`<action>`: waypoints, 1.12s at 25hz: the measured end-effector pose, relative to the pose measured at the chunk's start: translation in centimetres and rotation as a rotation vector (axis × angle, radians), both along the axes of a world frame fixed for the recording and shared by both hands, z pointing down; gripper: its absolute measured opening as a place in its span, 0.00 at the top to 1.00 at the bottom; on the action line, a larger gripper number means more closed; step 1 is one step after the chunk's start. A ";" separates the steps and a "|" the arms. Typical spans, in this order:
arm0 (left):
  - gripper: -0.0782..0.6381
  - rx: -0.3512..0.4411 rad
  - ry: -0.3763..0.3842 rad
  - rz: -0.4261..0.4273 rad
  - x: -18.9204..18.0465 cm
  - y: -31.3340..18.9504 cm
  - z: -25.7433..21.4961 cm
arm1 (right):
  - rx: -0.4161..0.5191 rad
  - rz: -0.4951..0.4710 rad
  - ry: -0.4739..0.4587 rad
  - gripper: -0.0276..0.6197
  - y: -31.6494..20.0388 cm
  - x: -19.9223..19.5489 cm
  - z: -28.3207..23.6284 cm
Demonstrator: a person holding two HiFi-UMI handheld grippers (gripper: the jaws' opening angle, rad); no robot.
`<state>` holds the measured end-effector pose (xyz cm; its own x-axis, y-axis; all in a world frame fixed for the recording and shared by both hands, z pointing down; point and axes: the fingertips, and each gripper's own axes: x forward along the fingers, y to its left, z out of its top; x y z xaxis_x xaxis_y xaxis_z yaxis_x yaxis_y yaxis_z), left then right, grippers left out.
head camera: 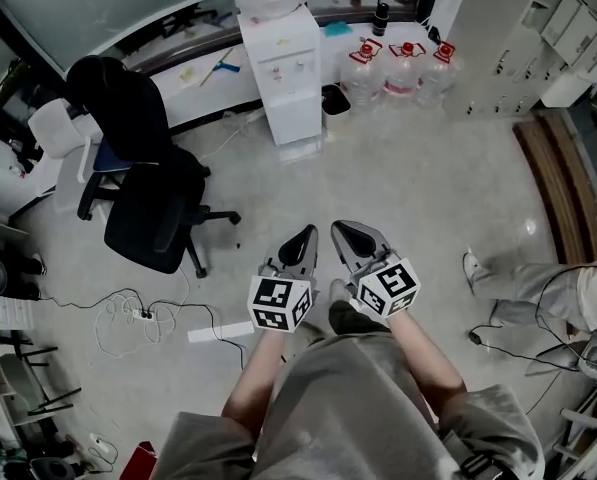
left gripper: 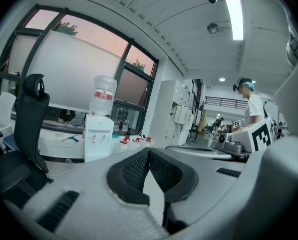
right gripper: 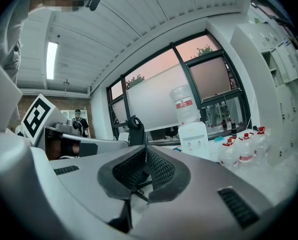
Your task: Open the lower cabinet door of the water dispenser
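The white water dispenser (head camera: 287,73) stands far ahead against the wall, a large bottle on top; its lower cabinet door (head camera: 293,118) is shut. It shows small in the left gripper view (left gripper: 99,136) and in the right gripper view (right gripper: 193,138). My left gripper (head camera: 309,232) and right gripper (head camera: 340,228) are held side by side close to my body, well short of the dispenser. Both are shut with nothing between the jaws, the tips meeting in the left gripper view (left gripper: 149,151) and the right gripper view (right gripper: 145,150).
A black office chair (head camera: 148,173) stands left of the path to the dispenser. Several water bottles (head camera: 403,68) sit on the floor right of the dispenser. Cables and a power strip (head camera: 143,315) lie at lower left. Another person's legs (head camera: 523,288) are at the right.
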<state>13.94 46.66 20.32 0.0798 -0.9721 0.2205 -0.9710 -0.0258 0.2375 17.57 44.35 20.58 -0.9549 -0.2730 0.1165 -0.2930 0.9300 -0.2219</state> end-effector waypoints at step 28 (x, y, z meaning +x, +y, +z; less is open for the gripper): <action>0.88 -0.121 -0.071 0.030 -0.4 -15.9 2.8 | -0.113 0.007 -0.048 0.94 -16.2 -0.1 2.8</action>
<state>13.58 30.72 23.13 0.0888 -0.9354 0.3423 -0.9847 -0.0307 0.1716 17.44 28.13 23.37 -0.9583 -0.2674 0.1008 -0.2858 0.8964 -0.3388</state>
